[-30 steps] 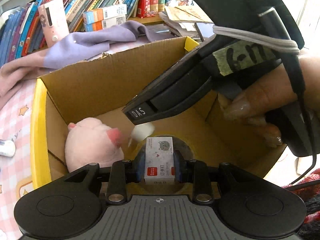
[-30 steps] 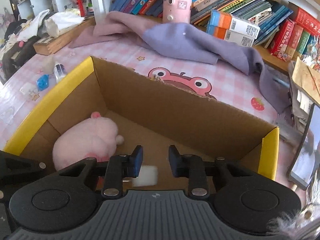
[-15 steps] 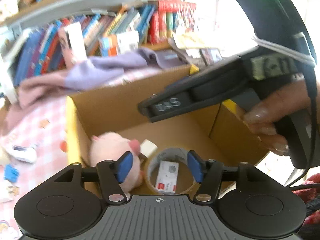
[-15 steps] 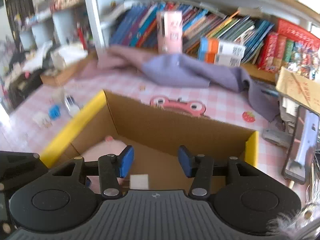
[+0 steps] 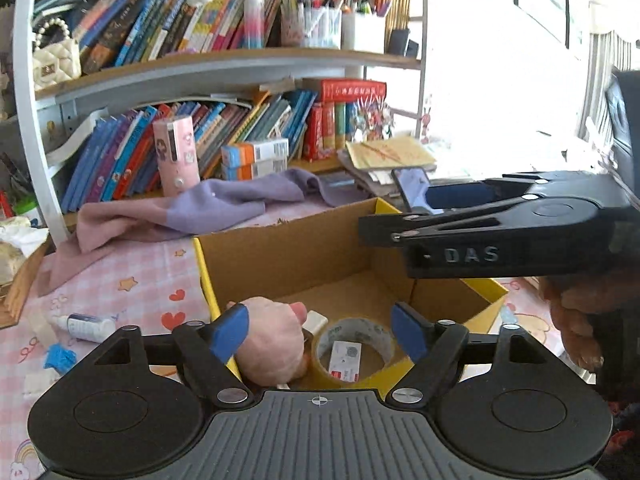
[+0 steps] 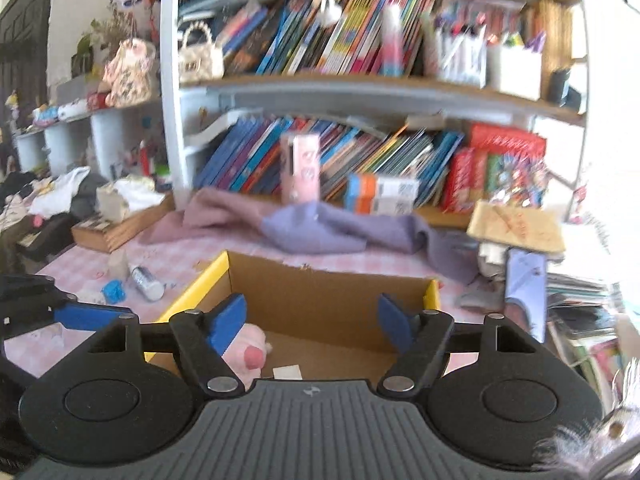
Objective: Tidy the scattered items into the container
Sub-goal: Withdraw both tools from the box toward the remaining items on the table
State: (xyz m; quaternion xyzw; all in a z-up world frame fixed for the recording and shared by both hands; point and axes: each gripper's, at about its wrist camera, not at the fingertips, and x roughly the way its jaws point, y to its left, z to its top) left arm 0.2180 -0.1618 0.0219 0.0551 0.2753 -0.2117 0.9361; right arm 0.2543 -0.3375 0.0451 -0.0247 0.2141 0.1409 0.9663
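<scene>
The fingers [image 5: 234,331] of the left gripper [image 5: 320,330] stand wide apart with nothing between them, held above the near edge of the cardboard box [image 5: 288,248]. The right gripper's [image 6: 312,322] fingers [image 6: 228,320] are spread just as wide and are also empty, over the same box [image 6: 332,292]; seen from the left wrist, that tool [image 5: 496,232] sits to the right, over the box's right side.

Inside the box lie a pink plush toy [image 5: 272,336], a tape roll [image 5: 354,350] with a small white-and-red packet [image 5: 345,362] inside its ring, and a small white block [image 5: 315,321] touching the plush.

On the pink checked bench [image 5: 152,280], left of the box, a small bottle [image 5: 86,327] lies on its side, with a blue crumpled piece [image 5: 60,357] near it. A purple cloth [image 5: 208,208] is draped behind the box, in front of the bookshelf [image 5: 200,60]. A phone [image 6: 524,292] stands right of the box.
</scene>
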